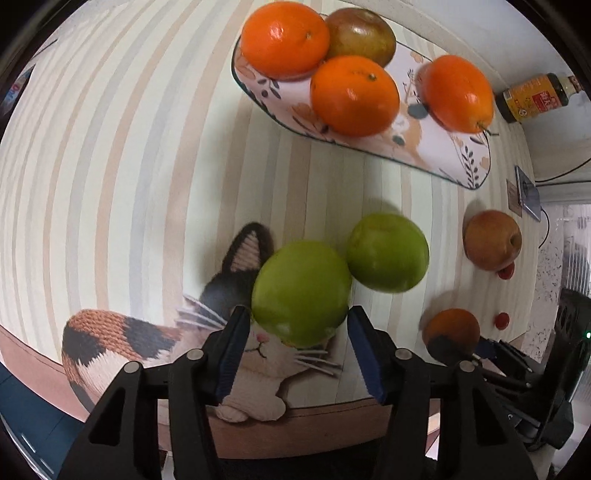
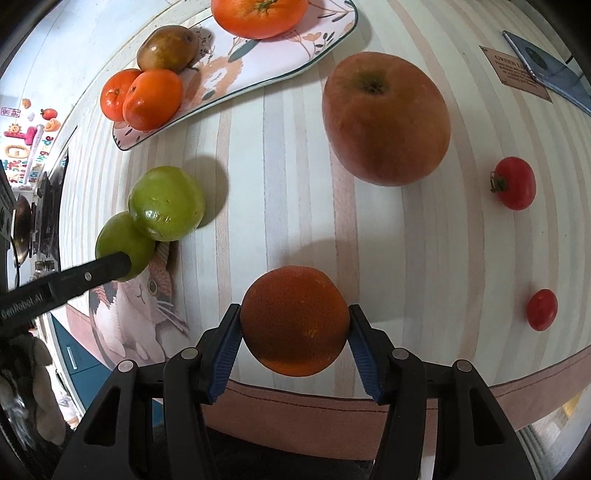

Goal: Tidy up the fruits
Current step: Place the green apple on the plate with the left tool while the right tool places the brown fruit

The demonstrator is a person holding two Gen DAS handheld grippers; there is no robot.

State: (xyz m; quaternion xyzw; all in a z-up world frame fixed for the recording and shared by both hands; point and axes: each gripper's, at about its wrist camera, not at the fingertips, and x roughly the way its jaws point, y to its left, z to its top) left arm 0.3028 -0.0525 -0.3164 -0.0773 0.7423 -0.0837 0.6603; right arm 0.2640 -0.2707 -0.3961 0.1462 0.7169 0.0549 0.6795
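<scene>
Left gripper (image 1: 295, 328) clamped on a green apple (image 1: 301, 293), both blue pads (image 1: 232, 347) against its sides, just above the cat print (image 1: 122, 339) on the striped tablecloth (image 1: 110, 166). Touching that fruit, a second green apple (image 1: 388, 253) resting on the cloth. Right gripper (image 2: 294, 326) closed around an orange (image 2: 294, 320), near the table's front edge, fingers pressed to both flanks. Beyond it on the cloth, a large reddish apple (image 2: 386, 118); well to the right, two cherry tomatoes (image 2: 514, 182), apart from each other. Farther back, a floral plate (image 1: 436, 155) carrying three oranges (image 1: 354, 96) and a brownish-green pear (image 1: 360, 35). Off at the far edge, a phone (image 2: 546, 70) and a sauce bottle (image 1: 535, 96) lying on its side.
</scene>
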